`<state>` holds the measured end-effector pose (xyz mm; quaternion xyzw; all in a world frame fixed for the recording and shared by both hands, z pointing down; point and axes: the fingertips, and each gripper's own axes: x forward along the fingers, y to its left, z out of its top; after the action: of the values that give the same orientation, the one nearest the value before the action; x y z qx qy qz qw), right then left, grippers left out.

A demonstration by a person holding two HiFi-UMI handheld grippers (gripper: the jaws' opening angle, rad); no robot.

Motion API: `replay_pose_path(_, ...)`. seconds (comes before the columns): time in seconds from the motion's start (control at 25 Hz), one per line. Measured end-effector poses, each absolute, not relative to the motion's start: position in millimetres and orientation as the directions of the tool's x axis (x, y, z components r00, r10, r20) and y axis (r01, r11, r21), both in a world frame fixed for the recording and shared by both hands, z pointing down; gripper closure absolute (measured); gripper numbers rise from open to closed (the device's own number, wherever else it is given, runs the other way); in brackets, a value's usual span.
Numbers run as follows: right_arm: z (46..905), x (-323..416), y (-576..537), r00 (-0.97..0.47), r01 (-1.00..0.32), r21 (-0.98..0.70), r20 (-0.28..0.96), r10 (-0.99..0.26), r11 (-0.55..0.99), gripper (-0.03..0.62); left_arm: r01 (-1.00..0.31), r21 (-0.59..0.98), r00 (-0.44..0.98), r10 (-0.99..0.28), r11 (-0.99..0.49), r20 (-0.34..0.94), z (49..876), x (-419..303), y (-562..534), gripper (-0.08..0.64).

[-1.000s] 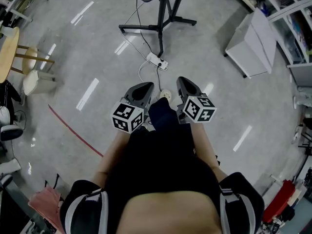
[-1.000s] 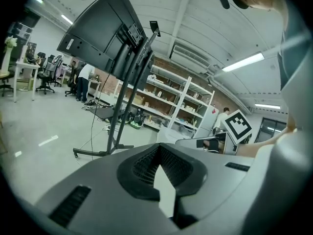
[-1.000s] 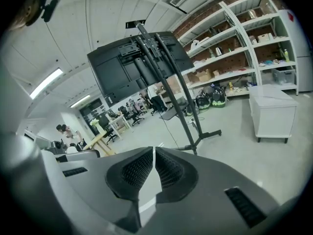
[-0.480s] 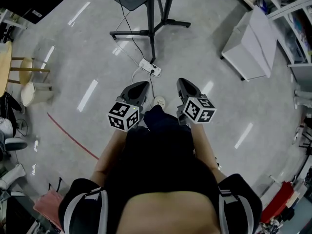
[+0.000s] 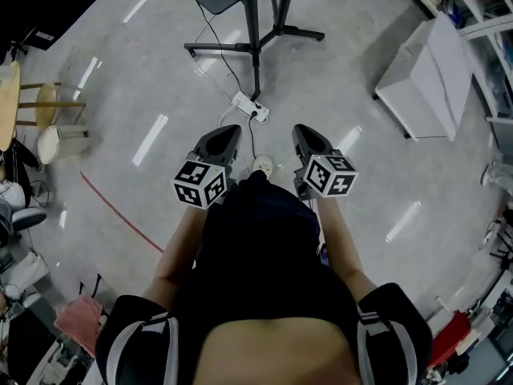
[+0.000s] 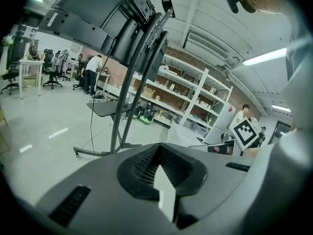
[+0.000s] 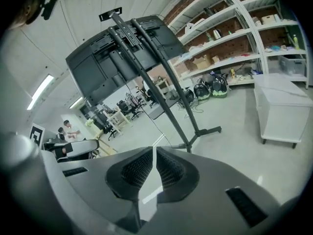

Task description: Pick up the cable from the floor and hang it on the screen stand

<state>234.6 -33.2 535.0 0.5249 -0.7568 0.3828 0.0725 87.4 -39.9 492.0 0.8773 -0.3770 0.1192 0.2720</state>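
Nearer than a second before, the black tubular screen stand [image 5: 253, 22] stood far ahead, its top cut off. A thin cable [image 5: 252, 139] lay on the glossy grey floor [image 5: 144, 79] beside a white power strip [image 5: 250, 107]. The left hand-held gripper [image 5: 227, 131] and right hand-held gripper [image 5: 303, 130] were clenched on nothing.

- A lab or workshop hall: a wide, glossy grey floor [image 5: 144, 95] under strip lights [image 6: 266, 57].
- Open metal shelves [image 7: 230, 58] loaded with boxes and gear line a brick wall [image 7: 183, 9] at the far right.
- Desks [image 6: 27, 62] with office chairs [image 6: 51, 75] stand far left, people [image 6: 90, 72] beside them.
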Motion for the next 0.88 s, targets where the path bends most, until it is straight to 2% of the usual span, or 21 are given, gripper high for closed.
replay_pose_path(0.32, 561.7, 223.0, -88.4, -0.498, -0.861, -0.402, 0.548, -0.672, 0.311, 0.566, -0.740, 0.354, 0.672, -0.598, -0.573, 0.437, 510.7, 91.1, -90.8, 0.554)
replay_pose_path(0.88, 664.5, 205.1, -146.3, -0.466, -0.883, -0.297, 0.646, -0.604, 0.363, 0.563, -0.686, 0.375, 0.717, -0.491, -0.624, 0.495, 614.7, 90.1, -157.6, 0.554)
